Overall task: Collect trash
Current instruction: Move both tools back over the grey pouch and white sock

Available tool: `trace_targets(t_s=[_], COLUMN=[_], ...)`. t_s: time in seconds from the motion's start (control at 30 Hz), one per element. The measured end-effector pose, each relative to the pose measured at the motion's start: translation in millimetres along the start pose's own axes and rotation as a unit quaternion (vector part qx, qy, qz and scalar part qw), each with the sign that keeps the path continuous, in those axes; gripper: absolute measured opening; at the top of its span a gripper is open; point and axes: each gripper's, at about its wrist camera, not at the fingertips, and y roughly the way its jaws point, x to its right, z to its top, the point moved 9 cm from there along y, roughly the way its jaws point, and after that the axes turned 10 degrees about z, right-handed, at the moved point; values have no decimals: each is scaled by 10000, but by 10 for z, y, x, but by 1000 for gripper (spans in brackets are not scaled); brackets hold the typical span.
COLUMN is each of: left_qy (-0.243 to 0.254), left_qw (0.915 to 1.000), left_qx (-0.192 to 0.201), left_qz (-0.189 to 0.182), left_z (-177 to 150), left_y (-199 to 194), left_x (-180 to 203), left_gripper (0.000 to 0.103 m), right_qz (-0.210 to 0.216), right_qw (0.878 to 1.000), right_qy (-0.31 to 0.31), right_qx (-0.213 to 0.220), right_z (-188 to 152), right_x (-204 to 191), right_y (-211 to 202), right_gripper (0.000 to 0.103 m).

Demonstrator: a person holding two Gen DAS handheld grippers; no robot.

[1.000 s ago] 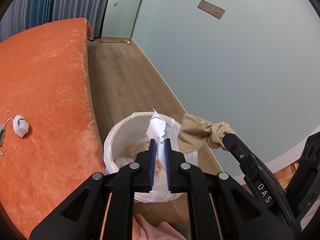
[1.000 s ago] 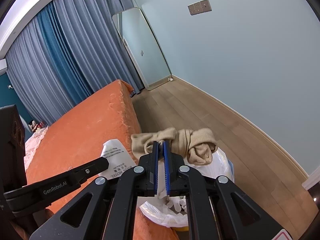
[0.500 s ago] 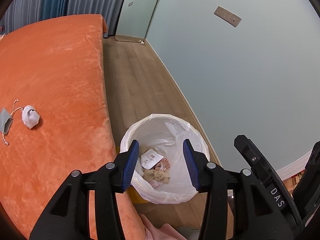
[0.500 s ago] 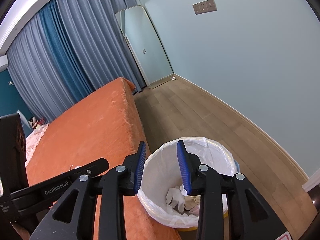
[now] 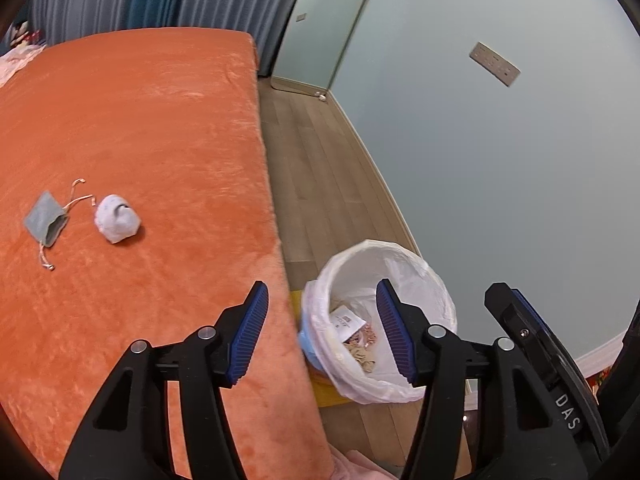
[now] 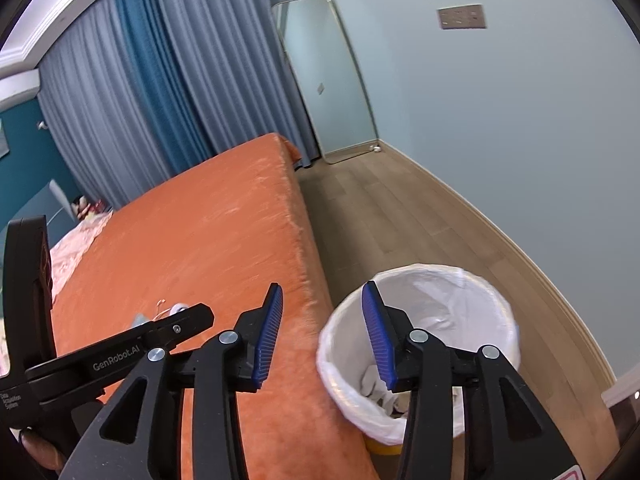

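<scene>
- Orange blanket point(image 5: 132, 128) on the bed holds what's left to pick up: a white wad point(image 5: 117, 219) and a grey drawstring pouch point(image 5: 46, 219) at its nine o'clock, just beside it.
- Both the left gripper point(image 5: 322, 332) and the right gripper point(image 6: 322, 332) are spreading wider, with nothing between the pads.
- Lined bin point(image 5: 400, 258) on the floor, at the bed's three o'clock, already holds scraps.
- Next, I'd guess: reach to ten o'clock for the wad; nothing blocks the way.
</scene>
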Motion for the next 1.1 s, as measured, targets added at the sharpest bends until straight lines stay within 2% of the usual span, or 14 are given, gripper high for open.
trace_targets(t_s=[0.17,0.37,0.57,0.87,1.1], left_qy=[-258,-536,-925,-1323,-1610], left_qw=[9995,9976,9917,9790,9704], left_qx=[4,24,6,-95,-271], left_qz=[161,440,888,1550,1781], left_z=[37,55,45,90,192], left_y=[-29,-47,-17,173,531], left_x=[-403,-972,-1768,-3049,-3794], left_gripper=[55,64,76,76,76], right_qz=[120,263,434,690,683], right_qw=[9995,9976,9924,9826,9776], right_qy=[-232,-520,-908,-1036,-999], right_qx=[-170,-377,-702,-1380,-1721], right_z=[-57,-157,-399,-856,-1031], right_x=[-318,-717,-1216,-1794,-2069], right_y=[181,437,788,1693,2436], right_gripper=[43,52,58,59,59])
